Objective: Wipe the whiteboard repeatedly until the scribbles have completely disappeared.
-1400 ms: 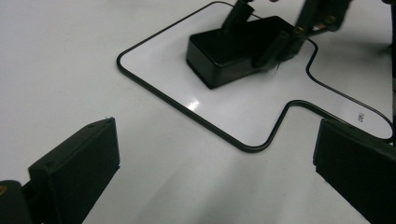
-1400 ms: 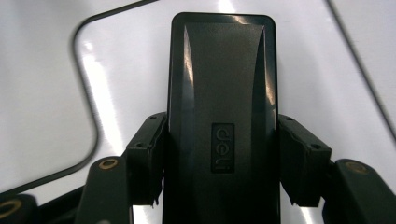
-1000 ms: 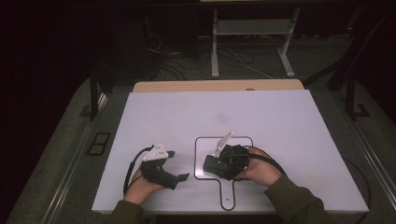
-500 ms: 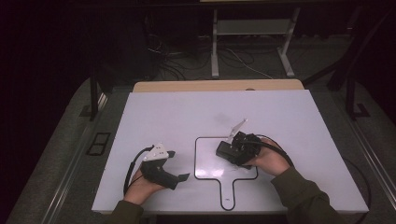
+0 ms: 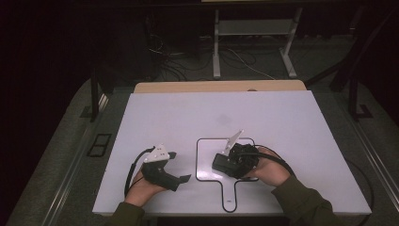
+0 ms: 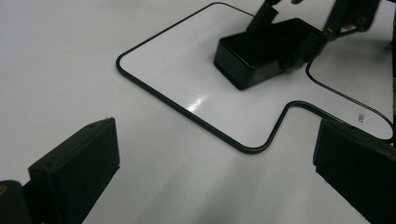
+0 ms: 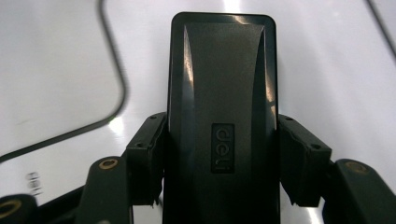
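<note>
A black oblong block (image 7: 222, 93) with a "deli" mark on top is clamped by its long sides in my right gripper (image 7: 222, 161). In the high view the block (image 5: 223, 163) rests low inside a black paddle-shaped outline (image 5: 202, 141) drawn on the white table, with the right gripper (image 5: 231, 162) pointing left. My left gripper (image 5: 181, 165) lies to the left of the outline, jaws wide apart with nothing between them. The left gripper view looks between its open jaws (image 6: 215, 177) at the block (image 6: 261, 51) and the outline (image 6: 187, 114).
The white tabletop (image 5: 282, 117) spreads wide behind and beside both hands. A wooden strip (image 5: 216, 86) runs along its far edge. Beyond it stand a metal frame (image 5: 254, 42) and loose cables on the dark floor.
The right gripper with the black block swung right and away, then came back a little toward the front left. The left gripper stayed in place.
</note>
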`<state>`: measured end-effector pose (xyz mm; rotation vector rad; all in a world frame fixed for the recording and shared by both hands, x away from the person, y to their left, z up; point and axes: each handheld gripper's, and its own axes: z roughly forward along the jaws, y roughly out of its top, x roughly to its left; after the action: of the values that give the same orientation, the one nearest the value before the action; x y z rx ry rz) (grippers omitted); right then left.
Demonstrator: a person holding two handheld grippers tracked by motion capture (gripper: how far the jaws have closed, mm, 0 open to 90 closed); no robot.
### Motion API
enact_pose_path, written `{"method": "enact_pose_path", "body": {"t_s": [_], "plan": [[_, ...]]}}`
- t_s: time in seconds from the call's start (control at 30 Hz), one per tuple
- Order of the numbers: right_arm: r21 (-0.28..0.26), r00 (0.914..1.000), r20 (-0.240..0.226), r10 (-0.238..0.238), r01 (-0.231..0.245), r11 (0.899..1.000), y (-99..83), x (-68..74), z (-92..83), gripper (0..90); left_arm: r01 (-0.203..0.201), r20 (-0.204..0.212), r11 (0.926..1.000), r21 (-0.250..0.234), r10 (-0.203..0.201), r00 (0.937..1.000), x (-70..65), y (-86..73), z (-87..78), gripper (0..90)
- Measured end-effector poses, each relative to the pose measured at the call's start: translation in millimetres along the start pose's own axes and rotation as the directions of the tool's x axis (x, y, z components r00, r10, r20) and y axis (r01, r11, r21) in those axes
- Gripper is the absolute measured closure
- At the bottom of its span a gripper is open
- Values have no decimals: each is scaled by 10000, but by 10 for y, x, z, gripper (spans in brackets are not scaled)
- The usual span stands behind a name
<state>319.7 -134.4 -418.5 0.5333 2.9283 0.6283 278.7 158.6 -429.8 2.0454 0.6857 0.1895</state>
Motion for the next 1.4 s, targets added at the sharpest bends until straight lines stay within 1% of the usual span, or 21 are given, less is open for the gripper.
{"method": "enact_pose_path", "body": {"t_s": [0.03, 0.07, 0.1, 0.17, 0.33, 0.4, 0.43, 0.47, 0.57, 0.6, 0.63, 0.7, 0.8, 0.83, 0.93, 1.0, 1.07, 1.13, 1.2, 1.3, 1.4], "plan": [[23, 10000, -72, 36, -36, 10000, 2, 28, -3, 386, -43, -4, 10000, 7, 43, 10000, 2, 2, 0, 0], [12, 10000, -63, -51, 51, 10000, -1, 42, -5, 386, -45, -10, 10000, 4, 45, 10000, 2, 2, -1, 0], [6, 9999, -82, 61, -61, 10000, -5, 49, -7, 386, -42, -9, 10000, 0, 42, 10000, 1, 3, -1, 0], [-21, 10000, 28, 55, -55, 10000, -24, 5, -11, 386, -38, -14, 10000, -6, 38, 10000, 1, 3, -2, 0], [-44, 9965, 396, 742, -741, 9972, -108, -158, -40, 386, -45, -17, 10000, 8, 45, 10000, 0, 3, 0, 0], [-10, 9944, 580, 879, -880, 9961, -147, -233, -56, 386, -22, -5, 10000, 18, 22, 10000, -4, 3, 2, 0], [-20, 9925, 655, 1035, -1036, 9946, -164, -264, -62, 386, -22, -5, 10000, 13, 22, 10000, -5, 2, 3, 0], [-76, 9885, 817, 1275, -1273, 9918, -179, -292, -65, 386, -34, -7, 10000, 23, 34, 10000, -4, 3, 2, 0], [-45, 9842, 921, 1510, -1512, 9885, -228, -365, -88, 386, -56, -2, 10000, 21, 56, 10000, -1, 4, 2, 0], [-84, 9843, 822, 1560, -1558, 9878, -234, -363, -90, 386, -39, 6, 10000, 15, 39, 10000, -2, 4, 5, 0], [-60, 9842, 847, 1552, -1553, 9879, -233, -351, -91, 386, -10, 10, 10000, 17, 10, 10000, -4, 3, 7, 0], [16, 9872, 849, 1349, -1355, 9908, -227, -315, -91, 386, -8, 14, 10000, 17, 8, 10000, -3, 3, 6, 0], [-10, 9908, 670, 1179, -1181, 9930, -222, -234, -89, 387, -41, 7, 10000, 13, 41, 10000, 0, 3, 2, 0], [11, 9932, 568, 1016, -1019, 9948, -223, -193, -92, 386, -12, 10, 10000, 14, 12, 10000, -2, 3, 3, 0], [35, 9953, 459, 849, -851, 9964, -227, -105, -98, 386, -18, 12, 10000, 13, 18, 10000, -4, 4, 5, 0], [19, 9962, 471, 732, -734, 9973, -239, -88, -104, 386, -17, 1, 10000, 14, 17, 10000, -5, 4, 4, 0], [56, 9951, 579, 800, -805, 9967, -254, -120, -112, 386, -48, -2, 10000, 16, 48, 10000, -2, 6, 0, 0], [9, 9922, 644, 1066, -1069, 9943, -287, -187, -123, 386, -53, -3, 10000, 12, 53, 10000, -2, 6, -1, 0], [-12, 9873, 707, 1423, -1425, 9898, -335, -271, -142, 386, -49, 1, 10000, 22, 49, 10000, 0, 5, 2, 0], [-47, 9809, 875, 1738, -1740, 9847, -391, -370, -160, 386, -51, 12, 10000, 29, 51, 10000, -4, 6, 6, 0], [-57, 9772, 959, 1893, -1896, 9818, -419, -426, -170, 386, -46, 0, 10000, 20, 46, 10000, -6, 7, 5, 0]]}}
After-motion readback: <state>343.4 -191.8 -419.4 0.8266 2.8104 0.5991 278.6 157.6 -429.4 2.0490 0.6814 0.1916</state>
